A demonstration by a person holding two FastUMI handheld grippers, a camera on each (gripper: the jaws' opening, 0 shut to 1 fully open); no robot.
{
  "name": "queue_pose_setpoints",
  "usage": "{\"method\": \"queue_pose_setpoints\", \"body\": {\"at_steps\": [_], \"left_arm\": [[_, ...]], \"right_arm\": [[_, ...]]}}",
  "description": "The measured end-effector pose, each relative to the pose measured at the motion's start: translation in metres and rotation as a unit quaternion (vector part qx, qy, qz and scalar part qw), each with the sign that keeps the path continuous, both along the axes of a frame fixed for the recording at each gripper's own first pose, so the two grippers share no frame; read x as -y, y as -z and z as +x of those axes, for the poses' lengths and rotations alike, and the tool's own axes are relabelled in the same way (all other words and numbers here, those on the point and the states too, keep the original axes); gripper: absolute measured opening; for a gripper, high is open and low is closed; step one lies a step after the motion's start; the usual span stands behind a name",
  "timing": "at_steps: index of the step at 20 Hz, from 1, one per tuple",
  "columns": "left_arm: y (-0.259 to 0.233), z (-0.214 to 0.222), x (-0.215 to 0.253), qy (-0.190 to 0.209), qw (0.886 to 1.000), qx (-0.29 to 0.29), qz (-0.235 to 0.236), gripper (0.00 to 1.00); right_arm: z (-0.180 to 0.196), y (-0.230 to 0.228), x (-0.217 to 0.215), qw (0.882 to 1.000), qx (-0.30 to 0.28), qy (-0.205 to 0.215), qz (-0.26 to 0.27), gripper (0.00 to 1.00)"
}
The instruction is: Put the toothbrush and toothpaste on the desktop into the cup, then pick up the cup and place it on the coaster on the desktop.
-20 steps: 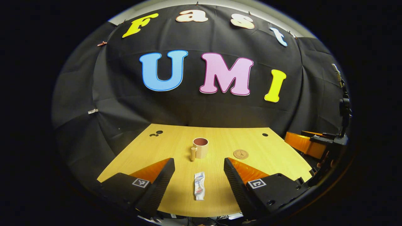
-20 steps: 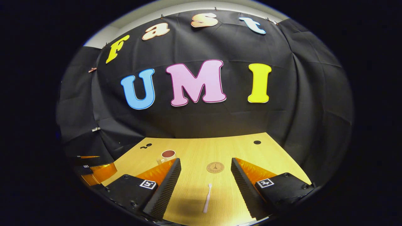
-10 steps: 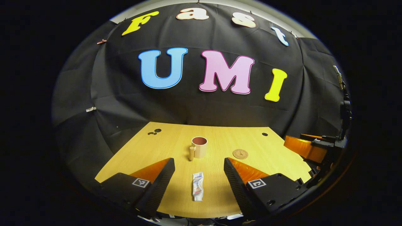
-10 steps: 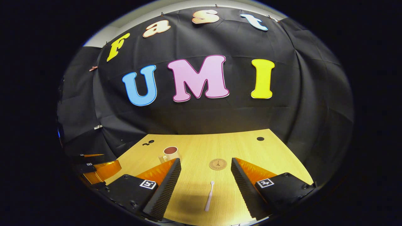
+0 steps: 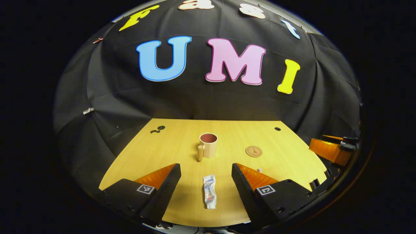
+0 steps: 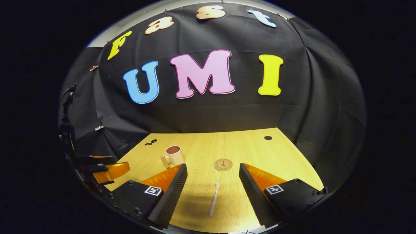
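Note:
A small toothpaste tube [image 5: 210, 196] lies on the wooden desktop [image 5: 162, 152], between the fingers of my open left gripper [image 5: 206, 170], which hangs above it. Beyond the tube stands a beige cup [image 5: 208, 145] with a handle toward me; the round cork coaster [image 5: 253, 151] lies to its right. In the right gripper view a white toothbrush [image 6: 213, 199] lies lengthwise below my open right gripper [image 6: 213, 170]. The coaster [image 6: 223, 164] sits just past the brush, and the cup [image 6: 174, 155] stands farther left.
Cable holes mark the desktop's far corners [image 5: 277, 128] [image 5: 158, 129]. The right gripper [image 5: 330, 151] shows at the right edge of the left gripper view, the left gripper [image 6: 104, 169] at the left edge of the right gripper view. Black cloth walls close the booth.
Both grippers have risen and tipped down a little, so the desktop shows more fully. The toothpaste, toothbrush, cup and coaster have stayed where they were. Both grippers remain open.

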State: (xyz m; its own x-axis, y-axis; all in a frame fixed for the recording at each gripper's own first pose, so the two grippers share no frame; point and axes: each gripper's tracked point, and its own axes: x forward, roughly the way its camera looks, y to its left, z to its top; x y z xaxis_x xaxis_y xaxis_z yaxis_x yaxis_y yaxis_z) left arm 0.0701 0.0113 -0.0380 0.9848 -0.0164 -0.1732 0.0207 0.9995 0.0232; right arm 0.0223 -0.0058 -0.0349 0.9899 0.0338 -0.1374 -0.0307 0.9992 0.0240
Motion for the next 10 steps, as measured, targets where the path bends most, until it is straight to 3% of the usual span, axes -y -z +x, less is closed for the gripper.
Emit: {"method": "queue_pose_setpoints", "body": {"at_steps": [6, 10], "left_arm": [[0.052, 0.042, 0.006, 0.010, 0.997, -0.071, 0.002, 0.98], [0.102, 0.074, -0.004, -0.004, 0.991, -0.135, -0.007, 0.98]], "right_arm": [[0.013, 0.018, 0.008, 0.999, -0.032, -0.006, 0.009, 0.99], [0.025, 0.033, 0.016, 0.998, -0.060, -0.008, 0.017, 0.99]]}}
